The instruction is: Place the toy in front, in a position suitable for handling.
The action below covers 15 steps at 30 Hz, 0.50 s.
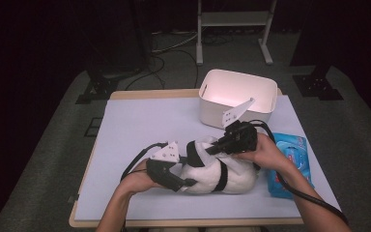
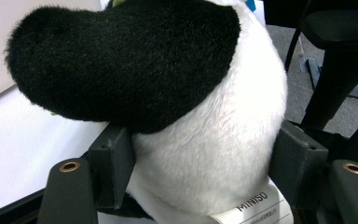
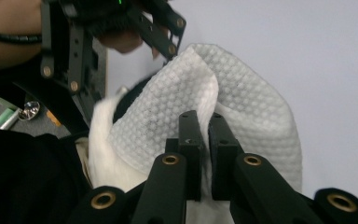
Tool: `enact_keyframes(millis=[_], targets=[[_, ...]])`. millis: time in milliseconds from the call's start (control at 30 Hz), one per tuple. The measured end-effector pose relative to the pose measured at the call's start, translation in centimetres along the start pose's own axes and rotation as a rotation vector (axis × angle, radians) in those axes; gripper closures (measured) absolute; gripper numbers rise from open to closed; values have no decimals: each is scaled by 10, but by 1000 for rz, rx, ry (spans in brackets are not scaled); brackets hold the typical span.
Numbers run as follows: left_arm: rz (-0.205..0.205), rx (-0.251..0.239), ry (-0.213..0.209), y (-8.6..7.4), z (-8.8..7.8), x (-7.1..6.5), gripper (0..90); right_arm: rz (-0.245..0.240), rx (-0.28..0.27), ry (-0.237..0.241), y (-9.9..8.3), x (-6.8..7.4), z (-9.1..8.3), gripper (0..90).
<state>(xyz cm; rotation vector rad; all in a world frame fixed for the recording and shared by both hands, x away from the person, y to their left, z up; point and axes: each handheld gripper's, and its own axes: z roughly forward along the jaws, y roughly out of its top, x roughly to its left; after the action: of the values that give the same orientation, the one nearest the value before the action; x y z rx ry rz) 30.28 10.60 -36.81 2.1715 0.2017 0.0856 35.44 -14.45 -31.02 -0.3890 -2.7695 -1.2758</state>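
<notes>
A: The black-and-white plush penguin toy point(image 1: 217, 174), laid on the table point(image 1: 140, 121), is clamped by the left tool point(image 1: 186, 182).

B: A white embossed wipe point(image 3: 233, 98) is pinched in the right tool point(image 1: 211, 149); if dragged hard, it could be torn loose.

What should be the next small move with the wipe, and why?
Probably draw the right gripper with its white wipe along the plush toy. The wipe is pinched between shut jaws and lies on the toy, while the left gripper clamps the toy's body on the table.
</notes>
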Motion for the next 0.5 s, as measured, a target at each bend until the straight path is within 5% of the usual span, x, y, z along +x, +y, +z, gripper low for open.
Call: enact_keyframes(millis=[500], targets=[[-6,-8,-9,0,1,0,309,3,-4,2,18,-6,15,854]])
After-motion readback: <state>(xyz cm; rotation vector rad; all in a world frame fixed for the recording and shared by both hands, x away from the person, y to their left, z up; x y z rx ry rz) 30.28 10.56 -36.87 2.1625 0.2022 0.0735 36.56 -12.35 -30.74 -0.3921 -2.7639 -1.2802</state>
